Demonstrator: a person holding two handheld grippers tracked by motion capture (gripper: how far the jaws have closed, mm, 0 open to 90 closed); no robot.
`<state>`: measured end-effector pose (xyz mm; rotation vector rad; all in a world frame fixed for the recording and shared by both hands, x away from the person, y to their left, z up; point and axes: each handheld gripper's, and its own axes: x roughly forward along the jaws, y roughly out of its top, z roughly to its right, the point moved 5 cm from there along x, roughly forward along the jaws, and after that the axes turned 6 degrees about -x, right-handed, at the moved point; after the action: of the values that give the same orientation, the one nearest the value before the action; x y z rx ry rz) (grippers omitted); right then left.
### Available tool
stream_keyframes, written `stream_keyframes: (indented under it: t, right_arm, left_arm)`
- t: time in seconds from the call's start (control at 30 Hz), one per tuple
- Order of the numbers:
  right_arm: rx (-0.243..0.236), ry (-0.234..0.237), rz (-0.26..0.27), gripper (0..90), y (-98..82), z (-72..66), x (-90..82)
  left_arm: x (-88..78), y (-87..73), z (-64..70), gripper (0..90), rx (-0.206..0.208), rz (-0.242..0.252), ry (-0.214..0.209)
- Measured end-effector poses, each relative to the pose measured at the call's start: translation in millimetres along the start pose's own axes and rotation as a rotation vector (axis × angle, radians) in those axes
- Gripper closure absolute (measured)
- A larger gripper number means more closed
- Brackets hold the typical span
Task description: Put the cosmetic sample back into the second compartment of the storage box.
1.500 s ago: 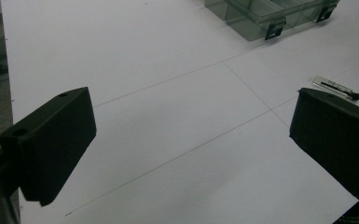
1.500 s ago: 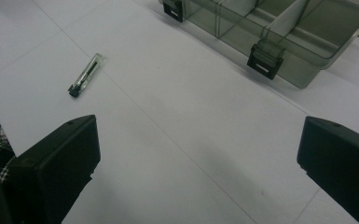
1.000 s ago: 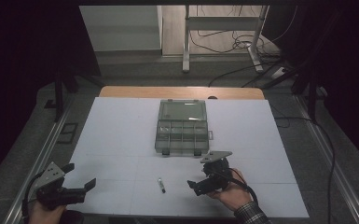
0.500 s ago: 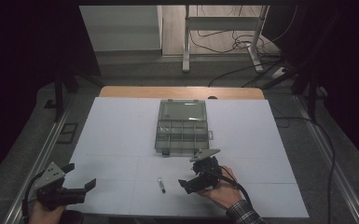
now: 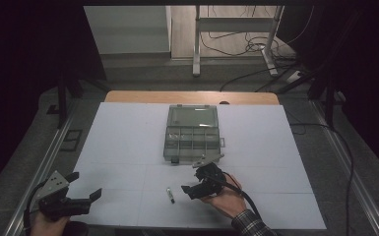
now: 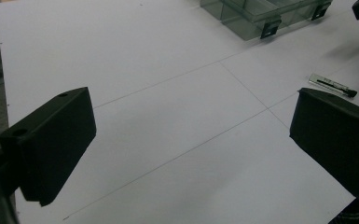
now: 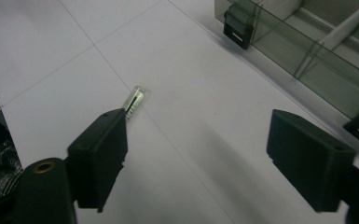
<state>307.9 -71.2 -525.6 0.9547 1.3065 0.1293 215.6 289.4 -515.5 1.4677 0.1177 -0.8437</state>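
Just beside the small clear tube (image 5: 169, 194), right gripper (image 5: 193, 189) has its jaws closing, nothing between them, lining up to grab it.

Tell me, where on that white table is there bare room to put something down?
The white sheet lies bare left of the compartment box, also right of it and between the left gripper and small tube. It is crowded where the right gripper nears tube and box.

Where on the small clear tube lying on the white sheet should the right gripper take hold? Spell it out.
Probably mid-length on the small clear tube, across its narrow width, coming down from above. It lies flat and alone on the white sheet, so both long sides are free. The right gripper stands beside it, jaws just closing, nothing between them.
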Motion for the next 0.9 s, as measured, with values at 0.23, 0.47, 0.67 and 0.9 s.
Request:
stream_keyframes:
  t: [0.23, 0.47, 0.67, 0.9]
  right_arm:
    - [-0.018, 0.019, -0.008, 32.2, 5.3, -4.2, 12.1]
    - [-0.058, 0.06, -0.035, 44.6, 9.4, -15.5, 25.7]
    - [-0.081, 0.111, -0.058, 53.8, 11.9, -26.2, 39.1]
    - [-0.134, 0.121, -0.102, 67.3, 10.5, -41.7, 54.6]
  left_arm:
    - [-0.2, 0.0, -0.2, 0.8, -0.002, 0.003, -0.005]
    - [-0.1, 0.1, 0.0, 0.8, 0.001, 0.002, -0.007]
    - [0.0, 0.0, 0.2, 0.8, 0.004, 0.002, -0.006]
    - [-0.1, 0.0, 0.3, 0.8, 0.006, 0.002, -0.007]
